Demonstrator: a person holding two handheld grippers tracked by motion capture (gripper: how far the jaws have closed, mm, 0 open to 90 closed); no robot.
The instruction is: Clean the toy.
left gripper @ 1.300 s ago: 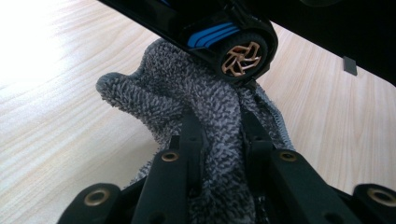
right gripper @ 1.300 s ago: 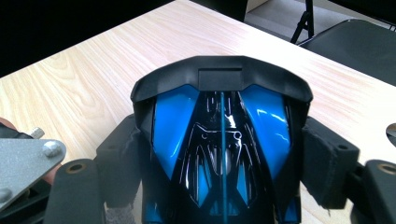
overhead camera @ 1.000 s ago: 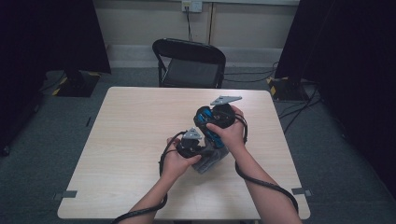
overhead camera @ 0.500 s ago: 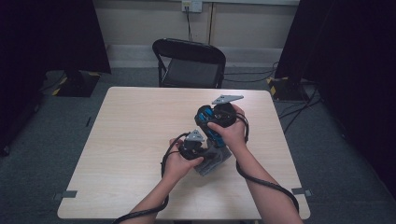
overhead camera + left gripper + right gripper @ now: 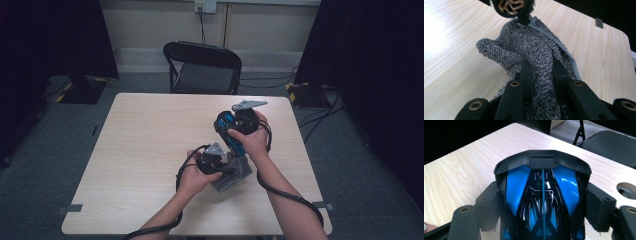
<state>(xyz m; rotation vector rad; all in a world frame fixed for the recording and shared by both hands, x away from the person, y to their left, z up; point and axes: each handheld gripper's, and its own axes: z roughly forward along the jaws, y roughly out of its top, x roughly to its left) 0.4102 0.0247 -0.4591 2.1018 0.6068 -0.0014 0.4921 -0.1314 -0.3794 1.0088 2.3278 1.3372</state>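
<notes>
A blue and black toy car (image 5: pixel 543 187) sits between the pads of my right gripper (image 5: pixel 544 203), which is shut on its sides; the car's black spoiler points away from the camera. From above, the car (image 5: pixel 233 143) is held over the table's right half by the right gripper (image 5: pixel 241 125). My left gripper (image 5: pixel 541 68) is shut on a grey woven cloth (image 5: pixel 529 50). The cloth's far end touches a black wheel with a gold rim (image 5: pixel 511 6). In the high view the left gripper (image 5: pixel 214 159) holds the cloth (image 5: pixel 234 176) just under the car.
The light wooden table (image 5: pixel 150 150) has bare room on its left half and back. A black folding chair (image 5: pixel 202 67) stands behind the far edge. Black curtains hang on both sides, and cables run across the floor at the right.
</notes>
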